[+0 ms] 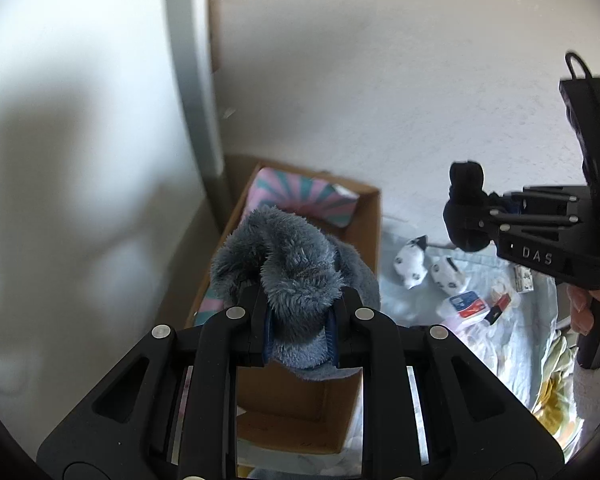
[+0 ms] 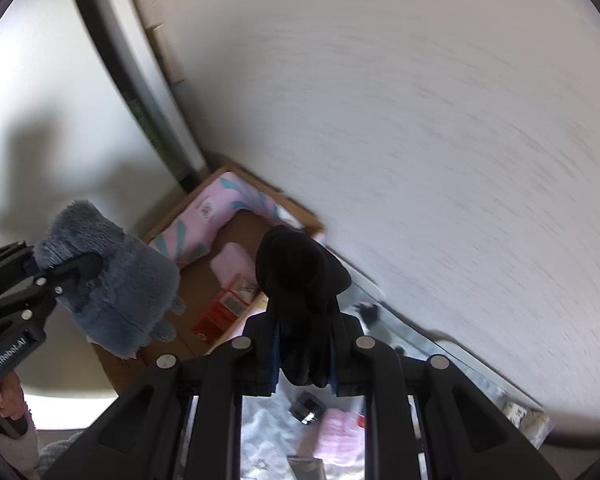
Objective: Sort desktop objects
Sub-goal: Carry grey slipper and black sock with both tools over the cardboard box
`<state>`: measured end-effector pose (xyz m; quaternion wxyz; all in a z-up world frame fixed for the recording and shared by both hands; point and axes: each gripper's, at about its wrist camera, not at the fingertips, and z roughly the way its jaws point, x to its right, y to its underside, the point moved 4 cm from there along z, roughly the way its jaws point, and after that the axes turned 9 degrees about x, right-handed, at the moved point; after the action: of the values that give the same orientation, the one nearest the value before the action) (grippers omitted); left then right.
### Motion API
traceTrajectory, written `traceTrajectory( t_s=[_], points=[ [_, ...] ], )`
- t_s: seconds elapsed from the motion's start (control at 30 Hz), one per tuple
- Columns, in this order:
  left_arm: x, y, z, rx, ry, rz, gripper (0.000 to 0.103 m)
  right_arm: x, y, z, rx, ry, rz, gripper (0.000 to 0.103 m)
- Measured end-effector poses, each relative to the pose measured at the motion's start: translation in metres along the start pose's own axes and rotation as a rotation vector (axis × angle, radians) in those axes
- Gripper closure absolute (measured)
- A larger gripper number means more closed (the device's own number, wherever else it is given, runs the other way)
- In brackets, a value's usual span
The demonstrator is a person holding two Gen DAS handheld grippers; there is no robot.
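My left gripper (image 1: 299,322) is shut on a fluffy grey-blue plush piece (image 1: 288,268) and holds it above the open cardboard box (image 1: 370,216). It also shows in the right wrist view (image 2: 112,280), hanging over the box (image 2: 188,280). My right gripper (image 2: 304,354) is shut on a black fabric bundle (image 2: 300,276), held in the air to the right of the box. The bundle and the right gripper show in the left wrist view (image 1: 466,208).
The box holds a pink and teal patterned cloth (image 1: 300,196) and small red packets (image 2: 224,308). On the pale blue sheet (image 1: 520,344) lie two white spotted items (image 1: 412,264), cards and small boxes (image 1: 468,306). A white wall stands behind.
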<state>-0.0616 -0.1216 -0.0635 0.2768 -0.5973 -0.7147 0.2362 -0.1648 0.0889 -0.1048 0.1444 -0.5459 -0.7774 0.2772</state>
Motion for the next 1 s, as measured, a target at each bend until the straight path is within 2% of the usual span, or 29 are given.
traceTrajectory(
  t_s=[0.27, 0.57, 1.0],
  points=[
    [-0.024, 0.031, 0.016, -0.054, -0.01, -0.063, 0.086, -0.044, -0.012, 0.036, -0.047, -0.057, -0.076, 0.086],
    [-0.04, 0.063, 0.037, -0.112, -0.033, -0.102, 0.086, -0.084, -0.004, 0.075, -0.117, -0.152, -0.11, 0.086],
    [-0.041, 0.068, 0.043, -0.134, -0.034, -0.106, 0.086, -0.101, 0.009, 0.092, -0.175, -0.19, -0.126, 0.086]
  ],
)
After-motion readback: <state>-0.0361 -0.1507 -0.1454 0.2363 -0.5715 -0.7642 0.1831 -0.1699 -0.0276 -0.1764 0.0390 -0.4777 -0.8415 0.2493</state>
